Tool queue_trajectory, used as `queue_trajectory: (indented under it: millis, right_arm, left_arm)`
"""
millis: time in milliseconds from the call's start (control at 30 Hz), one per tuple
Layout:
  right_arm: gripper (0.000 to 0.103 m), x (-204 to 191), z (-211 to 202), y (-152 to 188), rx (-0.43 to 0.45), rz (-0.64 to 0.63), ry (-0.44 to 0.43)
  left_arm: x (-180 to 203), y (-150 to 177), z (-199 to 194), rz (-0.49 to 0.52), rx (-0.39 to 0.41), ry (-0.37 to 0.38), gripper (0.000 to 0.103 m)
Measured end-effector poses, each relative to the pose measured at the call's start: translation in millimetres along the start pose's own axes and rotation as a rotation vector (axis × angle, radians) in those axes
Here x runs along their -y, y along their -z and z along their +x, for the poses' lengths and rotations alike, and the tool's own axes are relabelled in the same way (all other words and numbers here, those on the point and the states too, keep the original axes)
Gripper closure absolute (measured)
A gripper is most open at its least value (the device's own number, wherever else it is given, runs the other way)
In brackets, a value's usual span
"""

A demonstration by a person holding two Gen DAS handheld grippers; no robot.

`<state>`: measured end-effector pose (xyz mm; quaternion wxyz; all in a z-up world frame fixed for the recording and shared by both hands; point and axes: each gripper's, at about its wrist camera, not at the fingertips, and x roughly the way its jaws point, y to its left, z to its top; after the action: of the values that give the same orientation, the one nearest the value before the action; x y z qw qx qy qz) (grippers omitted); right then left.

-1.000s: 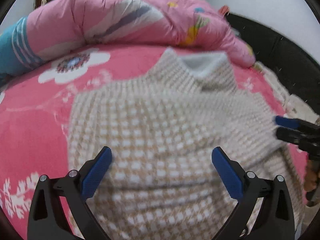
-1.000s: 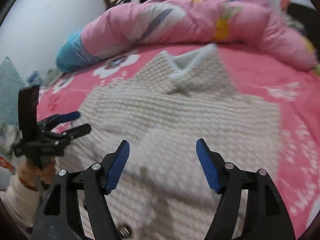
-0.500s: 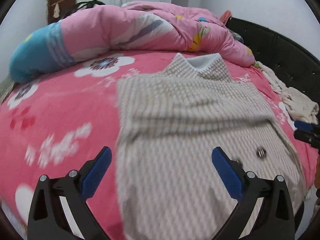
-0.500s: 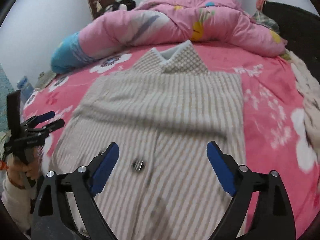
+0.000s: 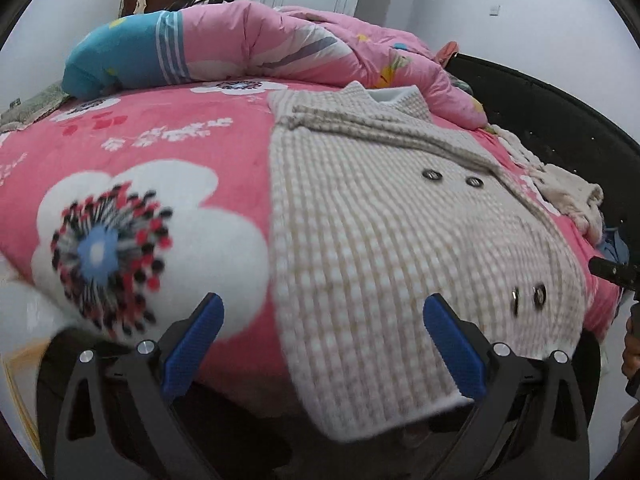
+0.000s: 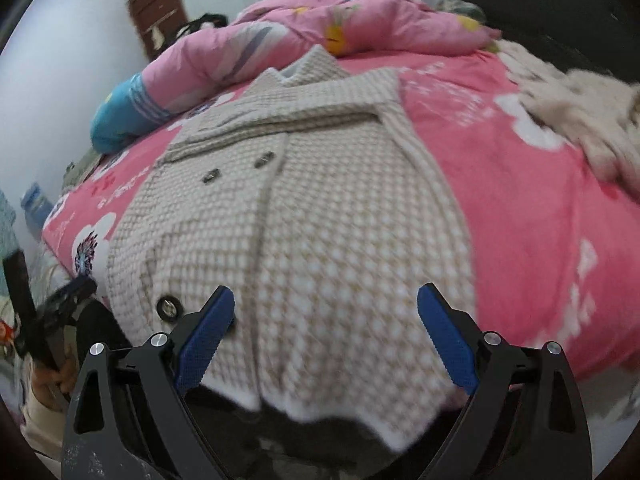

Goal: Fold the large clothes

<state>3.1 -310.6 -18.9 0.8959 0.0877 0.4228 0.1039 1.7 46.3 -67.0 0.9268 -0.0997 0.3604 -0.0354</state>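
A beige and white checked coat (image 5: 380,220) with dark buttons lies flat on the pink flowered bed (image 5: 160,152), collar far from me. Its sleeves are folded across the chest and its hem hangs over the near edge. My left gripper (image 5: 324,320) is open above the hem's left part, with nothing between its blue pads. The right wrist view shows the coat (image 6: 340,200) filling the middle. My right gripper (image 6: 326,304) stands wide open over the hem's right part, holding nothing. Each gripper shows at the edge of the other's view, the right gripper (image 5: 612,272) and the left gripper (image 6: 68,292).
A pink quilt (image 5: 280,48) with a blue end is bunched along the far side of the bed. A cream garment (image 6: 580,120) lies crumpled at the right, next to the black headboard (image 5: 540,112). A brown door stands in the far corner.
Both grippers have drawn back from the coat's chest toward its hem at the bed's near edge. The right jaws have spread wider. The coat lies as before.
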Motion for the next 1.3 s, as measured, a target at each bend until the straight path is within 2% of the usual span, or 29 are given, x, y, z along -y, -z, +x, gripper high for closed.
queue_trajectory:
  millis: [133, 300, 400, 667, 800, 867, 1033, 1200, 1267, 1300]
  right_arm:
    - [0.014, 26, -8, 15, 0.005, 0.082, 0.005]
    - [0.014, 57, 0, 33, -0.026, 0.215, -0.041]
    - [0.014, 68, 9, 41, -0.058, 0.277, -0.086]
    - [0.025, 83, 26, 50, -0.121, 0.327, -0.149]
    - [0.034, 90, 33, 59, -0.162, 0.342, -0.175]
    - [0.042, 92, 34, 64, -0.179, 0.343, -0.185]
    - [0.047, 96, 31, 71, -0.185, 0.346, -0.187]
    - [0.050, 113, 29, 76, -0.162, 0.393, -0.223]
    - [0.063, 115, 32, 81, -0.179, 0.399, -0.245]
    - [0.066, 114, 34, 84, -0.193, 0.398, -0.260]
  left_arm:
    - [-6, 18, -3, -0.047, 0.016, 0.016, 0.010]
    - [-8, 36, 8, -0.066, -0.048, 0.039, 0.021]
    - [-14, 40, 17, -0.101, -0.084, 0.062, 0.032]
    - [-19, 43, 33, -0.156, -0.142, 0.132, 0.052]
    - [-16, 48, 35, -0.152, -0.154, 0.144, 0.054]
    - [-15, 48, 37, -0.155, -0.167, 0.143, 0.055]
    - [-8, 54, 48, -0.127, -0.246, 0.132, 0.055]
    - [-4, 57, 56, -0.106, -0.286, 0.125, 0.055]
    - [-4, 57, 57, -0.099, -0.298, 0.126, 0.055]
    - [-4, 57, 57, -0.094, -0.300, 0.124, 0.055]
